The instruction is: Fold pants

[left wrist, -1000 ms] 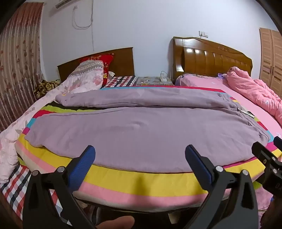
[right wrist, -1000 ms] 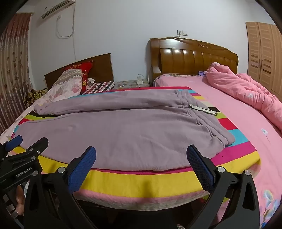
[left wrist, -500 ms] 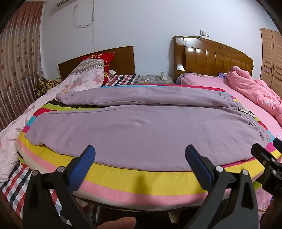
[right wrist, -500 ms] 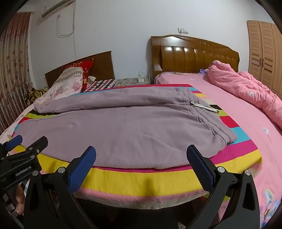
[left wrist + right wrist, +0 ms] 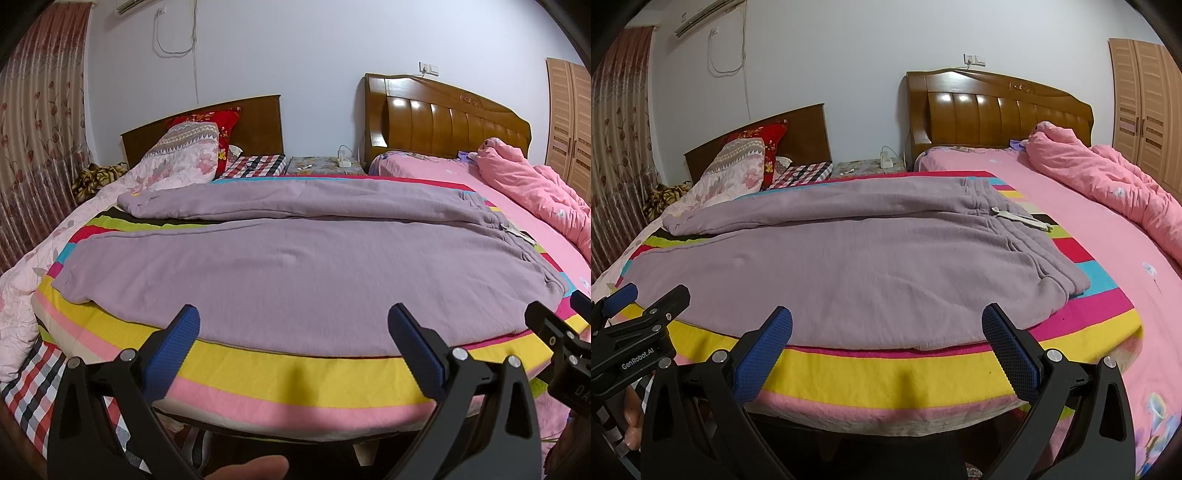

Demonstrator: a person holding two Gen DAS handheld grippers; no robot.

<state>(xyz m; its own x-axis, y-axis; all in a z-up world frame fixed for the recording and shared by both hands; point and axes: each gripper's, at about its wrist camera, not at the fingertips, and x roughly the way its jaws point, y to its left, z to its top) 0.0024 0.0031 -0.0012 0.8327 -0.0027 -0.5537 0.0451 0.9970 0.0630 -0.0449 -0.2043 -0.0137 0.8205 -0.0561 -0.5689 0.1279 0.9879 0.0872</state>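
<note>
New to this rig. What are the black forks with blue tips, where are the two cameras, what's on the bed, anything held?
No robot arm here: a person holds a two-finger gripper in each hand, with a fisheye camera on each looking along its fingers. One view shows the left gripper, the other the right gripper; the blue tips are the finger pads. Each gripper also shows at the edge of the other's view. Both stand open and hold nothing. Purple pants lie spread on a striped blanket on the bed, waistband toward the right, unfolded. A pink quilt lies beyond.
</note>
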